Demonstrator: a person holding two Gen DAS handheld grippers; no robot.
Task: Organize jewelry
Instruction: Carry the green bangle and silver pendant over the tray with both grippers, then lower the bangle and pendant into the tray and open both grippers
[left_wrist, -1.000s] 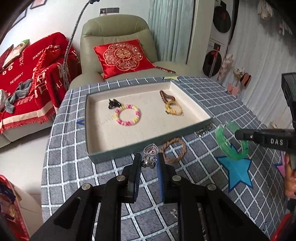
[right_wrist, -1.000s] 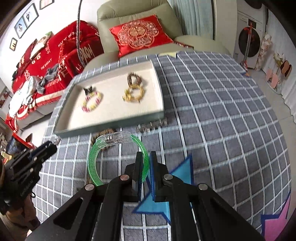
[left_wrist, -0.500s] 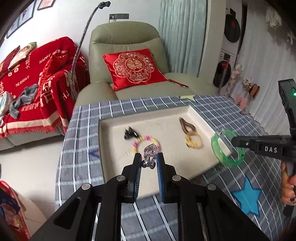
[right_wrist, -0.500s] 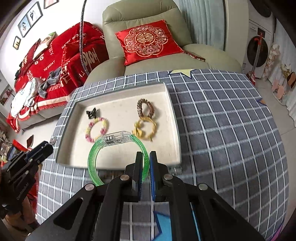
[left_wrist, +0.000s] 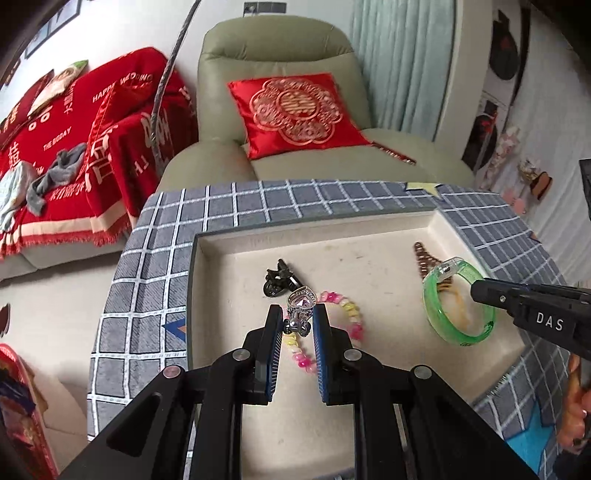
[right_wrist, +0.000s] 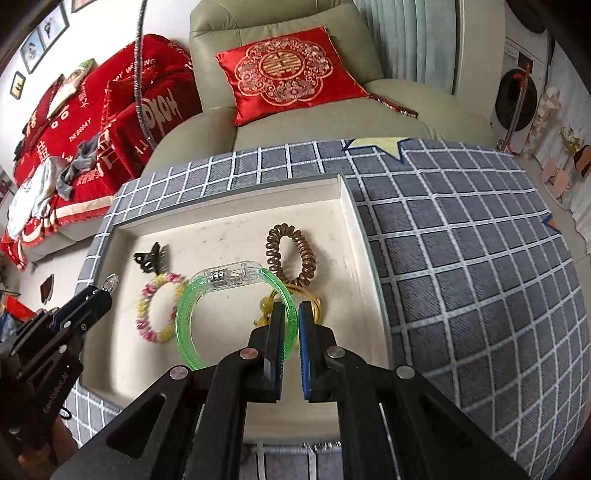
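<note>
My left gripper (left_wrist: 297, 320) is shut on a silver heart-shaped ring (left_wrist: 300, 308) and holds it above the cream tray (left_wrist: 236, 236), over the pink and yellow bead bracelet (left_wrist: 351, 317). My right gripper (right_wrist: 293, 314) is shut on a green translucent bangle (right_wrist: 192, 317) and holds it over the tray's middle (right_wrist: 347, 206). The bangle also shows in the left wrist view (left_wrist: 436, 314). In the tray lie a black hair clip (right_wrist: 151, 256), the bead bracelet (right_wrist: 147, 314), a brown coil hair tie (right_wrist: 291, 254) and a yellow bracelet (right_wrist: 317, 306).
The tray sits on a table with a grey checked cloth (right_wrist: 461, 258). Behind it stand a green armchair with a red cushion (right_wrist: 288, 70) and a sofa under a red throw (left_wrist: 74, 140). A blue star patch (left_wrist: 532, 446) is on the cloth at the near right.
Both grippers have moved forward from the table's near side to over the tray, each still holding its piece. The tray now fills more of both views.
</note>
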